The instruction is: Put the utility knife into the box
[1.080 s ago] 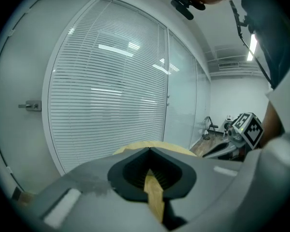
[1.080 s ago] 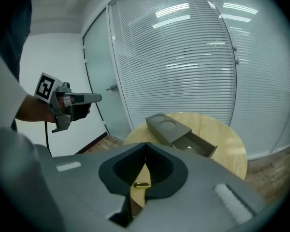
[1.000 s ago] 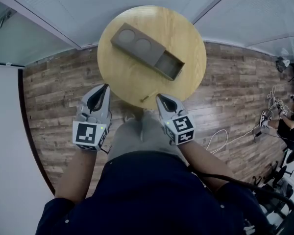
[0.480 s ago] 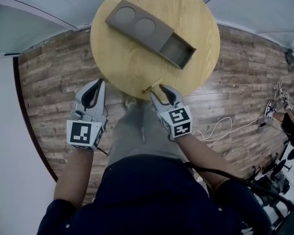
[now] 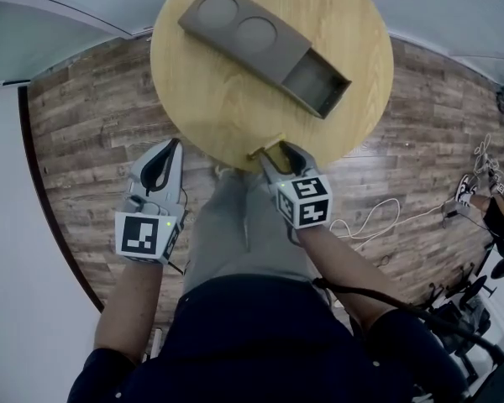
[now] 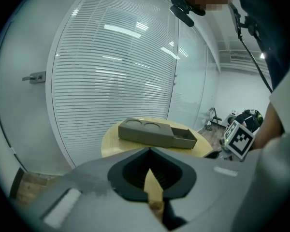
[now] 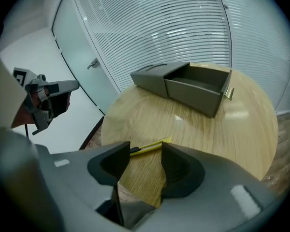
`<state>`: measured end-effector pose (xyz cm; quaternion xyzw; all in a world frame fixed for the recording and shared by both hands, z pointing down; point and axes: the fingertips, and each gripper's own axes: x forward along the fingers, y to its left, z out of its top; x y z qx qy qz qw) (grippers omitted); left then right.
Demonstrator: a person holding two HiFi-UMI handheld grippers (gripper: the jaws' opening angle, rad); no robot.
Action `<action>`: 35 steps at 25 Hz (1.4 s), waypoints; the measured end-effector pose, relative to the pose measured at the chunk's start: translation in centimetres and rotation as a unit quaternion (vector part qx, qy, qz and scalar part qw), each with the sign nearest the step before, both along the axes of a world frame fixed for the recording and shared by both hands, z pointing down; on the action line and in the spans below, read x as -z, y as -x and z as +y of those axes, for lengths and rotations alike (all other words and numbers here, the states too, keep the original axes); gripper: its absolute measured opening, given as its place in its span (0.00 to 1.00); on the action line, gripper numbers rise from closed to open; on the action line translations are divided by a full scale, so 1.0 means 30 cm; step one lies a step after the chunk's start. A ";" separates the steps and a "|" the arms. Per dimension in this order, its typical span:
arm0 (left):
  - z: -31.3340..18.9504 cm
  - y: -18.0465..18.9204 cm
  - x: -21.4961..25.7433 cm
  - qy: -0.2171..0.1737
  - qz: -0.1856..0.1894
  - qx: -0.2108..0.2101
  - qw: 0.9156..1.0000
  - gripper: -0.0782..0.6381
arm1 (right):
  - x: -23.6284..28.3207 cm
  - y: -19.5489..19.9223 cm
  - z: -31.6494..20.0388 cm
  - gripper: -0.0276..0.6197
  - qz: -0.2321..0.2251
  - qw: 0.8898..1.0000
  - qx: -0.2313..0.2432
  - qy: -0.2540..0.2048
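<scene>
The right gripper [image 5: 277,153] is now at the near edge of the round table [image 5: 202,99]. A second ago it hung back from it. Its jaws were shut then and are opening wide now. The yellow utility knife [image 7: 150,147] now shows in the gap, just past the tips. The pads do not press on it.

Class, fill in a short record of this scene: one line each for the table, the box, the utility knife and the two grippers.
table: round, wooden, standing on a plank floor
box: grey-brown, lying on the table, two round recesses on top, one end open and apparently empty
utility knife: yellow, flat near the table's near edge, apart from the box
right gripper: jaws opening, knife at their tips, not gripped
left gripper: jaws together, empty, over the floor beside the table
</scene>
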<state>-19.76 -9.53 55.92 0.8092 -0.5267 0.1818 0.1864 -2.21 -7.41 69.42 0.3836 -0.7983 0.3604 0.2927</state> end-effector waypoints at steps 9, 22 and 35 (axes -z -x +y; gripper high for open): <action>0.019 0.038 -0.052 0.023 0.003 0.018 1.000 0.11 | -0.012 0.032 -0.032 0.34 0.017 1.000 0.008 0.007; 0.070 0.079 -0.077 0.038 0.006 0.047 0.998 0.11 | -0.015 0.119 -0.066 0.34 0.065 0.991 0.109 -0.043; 0.123 0.066 -0.056 0.032 0.009 0.053 0.998 0.11 | -0.024 0.164 -0.033 0.14 0.112 0.971 0.167 -0.128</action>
